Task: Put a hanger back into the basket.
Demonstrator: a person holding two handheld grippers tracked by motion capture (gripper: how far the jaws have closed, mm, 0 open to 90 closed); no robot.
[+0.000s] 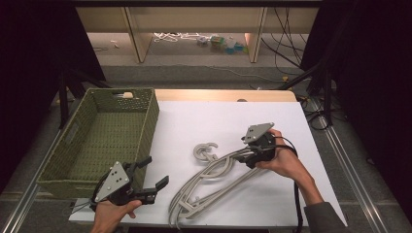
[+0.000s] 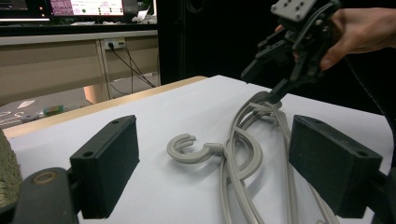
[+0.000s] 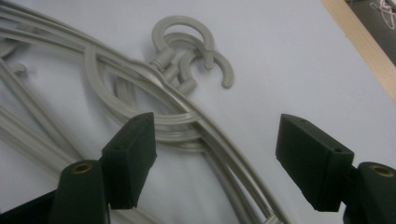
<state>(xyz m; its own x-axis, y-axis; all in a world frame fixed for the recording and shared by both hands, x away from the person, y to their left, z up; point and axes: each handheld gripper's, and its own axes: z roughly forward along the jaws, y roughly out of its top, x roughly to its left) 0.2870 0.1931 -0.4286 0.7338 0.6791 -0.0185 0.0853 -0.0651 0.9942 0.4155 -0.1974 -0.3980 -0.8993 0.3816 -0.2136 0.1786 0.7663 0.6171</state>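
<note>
Right hand-held gripper (image 1: pixel 248 154) open, jaws spread wide and empty, lowered over the upper end of the hangers (image 1: pixel 214 182), nothing yet pinched. In the right gripper view, one pad just above the looped shoulder rods, the other out over bare white worktop (image 1: pixel 233 121), the rods running between the two. Step in hand, by the look of it: closing in for a first grasp on the bundle, near the necks where the hooks (image 1: pixel 206 151) curl away. Next move, as a guess: a small drop and a squeeze across one rod or the whole stack, aimed with care, since the grey plastic pieces lie tangled and overlapped and a loose grip could drag the lot or lift only one. Right hand (image 1: pixel 286 162) wrapped round the gripper body from behind, wrist bent down and inward, forearm coming up from the lower right, cable trailing along the sleeve. Left hand-held gripper (image 1: pixel 148 178) also open and empty, held low near the front edge of the worktop, jaws pointed across toward the hangers but well apart from them, left hand (image 1: pixel 114 213) below it at the bottom edge. Hangers flat on the white worktop, roughly in the middle, hooks toward the far side. Green woven basket (image 1: pixel 73 141) at the left, beside the left gripper, nothing visible in it, a likely place for the hangers.
</note>
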